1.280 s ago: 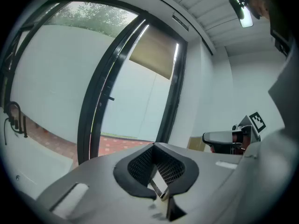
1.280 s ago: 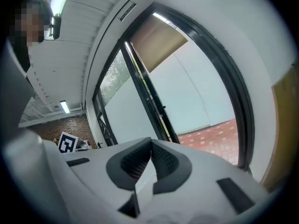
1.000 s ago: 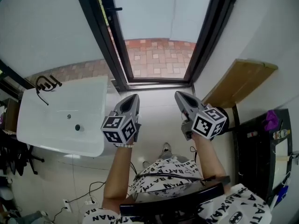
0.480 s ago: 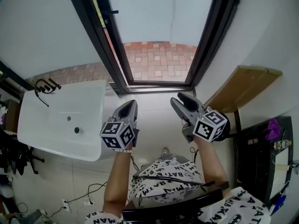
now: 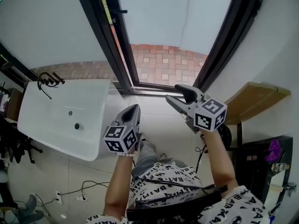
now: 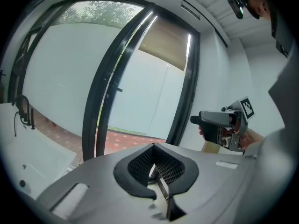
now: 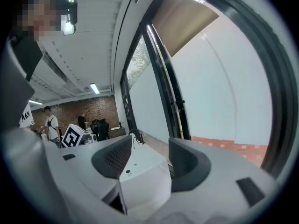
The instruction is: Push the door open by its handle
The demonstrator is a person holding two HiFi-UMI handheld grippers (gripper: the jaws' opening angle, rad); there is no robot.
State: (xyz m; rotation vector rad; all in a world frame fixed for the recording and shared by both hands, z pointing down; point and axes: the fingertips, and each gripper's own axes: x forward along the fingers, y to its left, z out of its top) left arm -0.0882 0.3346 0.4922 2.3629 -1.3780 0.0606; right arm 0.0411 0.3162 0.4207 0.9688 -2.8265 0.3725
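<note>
The black-framed door (image 5: 108, 36) stands at the left side of the doorway, with brick paving showing beyond it. Its small black handle (image 5: 122, 11) sticks out high on the frame; the handle (image 6: 117, 89) also shows in the left gripper view and the handle (image 7: 180, 101) in the right gripper view. My left gripper (image 5: 132, 111) is shut and empty, low before the threshold. My right gripper (image 5: 180, 95) is beside it on the right, its jaws opening with nothing between them. Both grippers are well short of the handle.
A white sink (image 5: 42, 125) with a black tap (image 5: 46, 82) stands at the left. A wooden board (image 5: 254, 99) leans on the right wall above a dark shelf (image 5: 261, 162). Cables (image 5: 88, 186) lie on the tiled floor. People (image 7: 49, 122) stand far behind.
The right gripper's jaws have spread apart from shut. Both grippers have shifted a little toward the doorway, and a leg has stepped forward below them.
</note>
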